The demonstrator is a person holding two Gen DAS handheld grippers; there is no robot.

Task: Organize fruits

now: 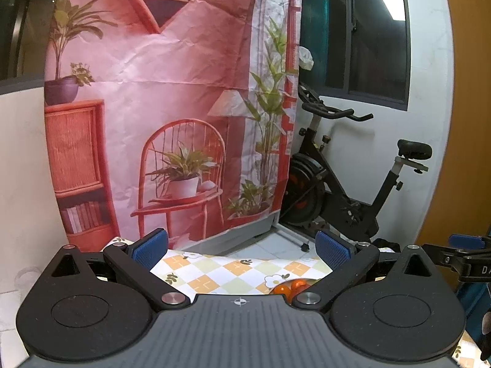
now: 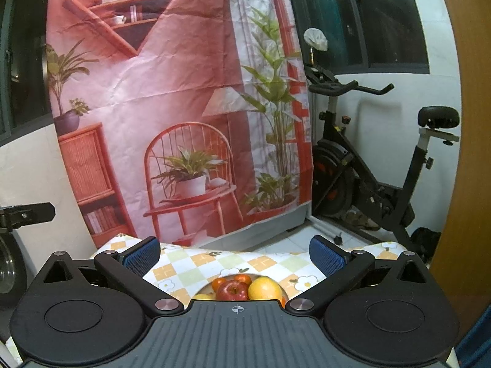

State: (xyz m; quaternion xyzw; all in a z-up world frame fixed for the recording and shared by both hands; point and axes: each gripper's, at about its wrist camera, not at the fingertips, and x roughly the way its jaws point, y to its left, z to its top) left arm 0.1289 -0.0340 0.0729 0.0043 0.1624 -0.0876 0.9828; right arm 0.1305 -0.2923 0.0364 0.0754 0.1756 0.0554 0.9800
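My left gripper (image 1: pixel 241 250) and right gripper (image 2: pixel 234 251) gape wide, empty, above the checked tablecloth (image 2: pixel 196 268); the fruit bowl (image 2: pixel 211 286) with apple (image 2: pixel 232 290) sits half-hidden under my right gripper's body

A creased pink printed fabric backdrop (image 2: pixel 172 98), showing shelves, a red chair and potted plants, hangs behind the table. A checkered yellow-and-white flowered tablecloth (image 2: pixel 196 263) covers the tabletop. To the right a black exercise bike (image 2: pixel 368 165) stands on pale floor tiles (image 1: pixel 276 242) below a dark window (image 1: pixel 368 30).
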